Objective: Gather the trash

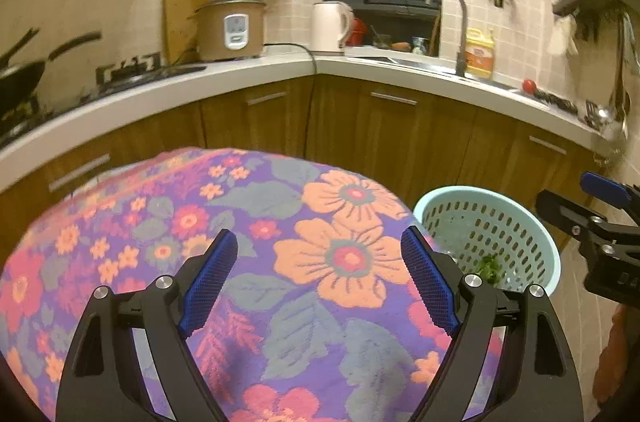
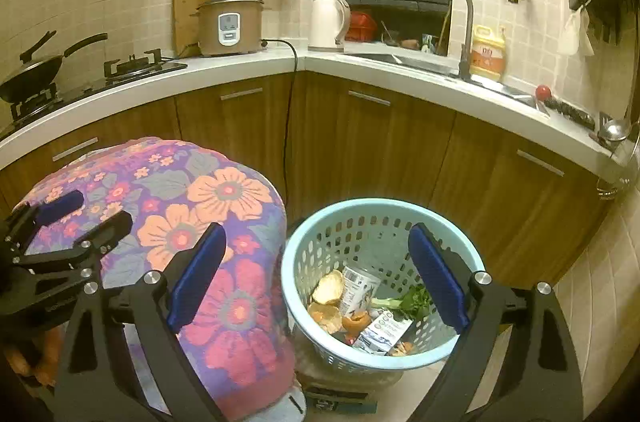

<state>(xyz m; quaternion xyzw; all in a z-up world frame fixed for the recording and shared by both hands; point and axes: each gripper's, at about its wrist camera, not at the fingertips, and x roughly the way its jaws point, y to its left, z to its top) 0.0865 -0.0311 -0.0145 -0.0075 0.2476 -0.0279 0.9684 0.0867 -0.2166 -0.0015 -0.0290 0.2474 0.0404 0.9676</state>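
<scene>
A light blue perforated basket stands on the floor beside a table draped in a floral cloth. In it lie orange peels, a can, leafy greens and a small carton. My right gripper hangs above the basket, open and with nothing between its blue pads. My left gripper is open and empty over the floral cloth. In the left wrist view the basket sits at the right, with the greens showing and the right gripper at the edge.
An L-shaped white counter over wooden cupboards rings the space. It carries a rice cooker, kettle, faucet, yellow bottle and wok. A black cable hangs down the cupboard front. The basket rests on a box.
</scene>
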